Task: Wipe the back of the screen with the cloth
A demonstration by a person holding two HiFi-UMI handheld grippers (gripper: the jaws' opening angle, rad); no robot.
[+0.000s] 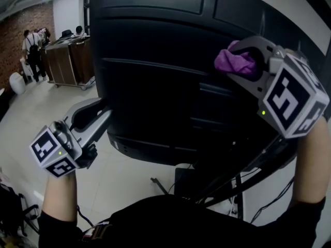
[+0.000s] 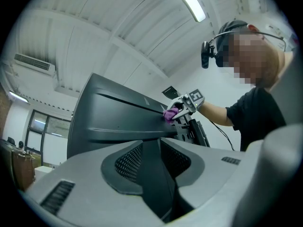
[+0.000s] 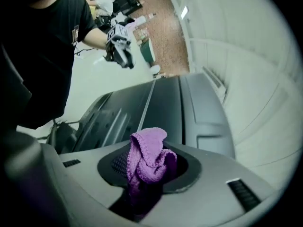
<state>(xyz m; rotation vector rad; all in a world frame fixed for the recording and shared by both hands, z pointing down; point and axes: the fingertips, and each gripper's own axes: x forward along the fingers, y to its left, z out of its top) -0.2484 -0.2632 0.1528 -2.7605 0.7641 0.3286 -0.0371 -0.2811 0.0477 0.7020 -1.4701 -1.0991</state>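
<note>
**Item 1. Right gripper (image 1: 234, 60).** The fingers are closed hard on the cloth (image 3: 149, 160). It is purple knit with a ribbed hem, bunched into a soft wad. The wad stands proud of the fingertips, probably so that yarn, not hard plastic, meets the panel.

**Item 2. Left gripper (image 2: 152, 150).** The jaws are drawn almost together, pinching the screen's lower left edge between the meshed pads. This reads as a steadying hold while the other side is rubbed.

**Item 3. Screen (image 1: 155, 50).** Only the back shows. It is black matte moulded plastic, with stepped panels and long raised ridges. It lies directly ahead of both sets of fingertips. The cloth touches it at the right fingertips, well apart from the left fingers' hold.

**Item 4. Stand (image 1: 227, 185).** Dark metal struts with trailing cables, below the right fingers.

**Item 5. Room, far beyond the left fingers.**
- pale glossy floor (image 1: 31, 112)
- wooden cabinet (image 1: 70, 61), with people standing by it
- red brick wall (image 1: 20, 30)
</note>
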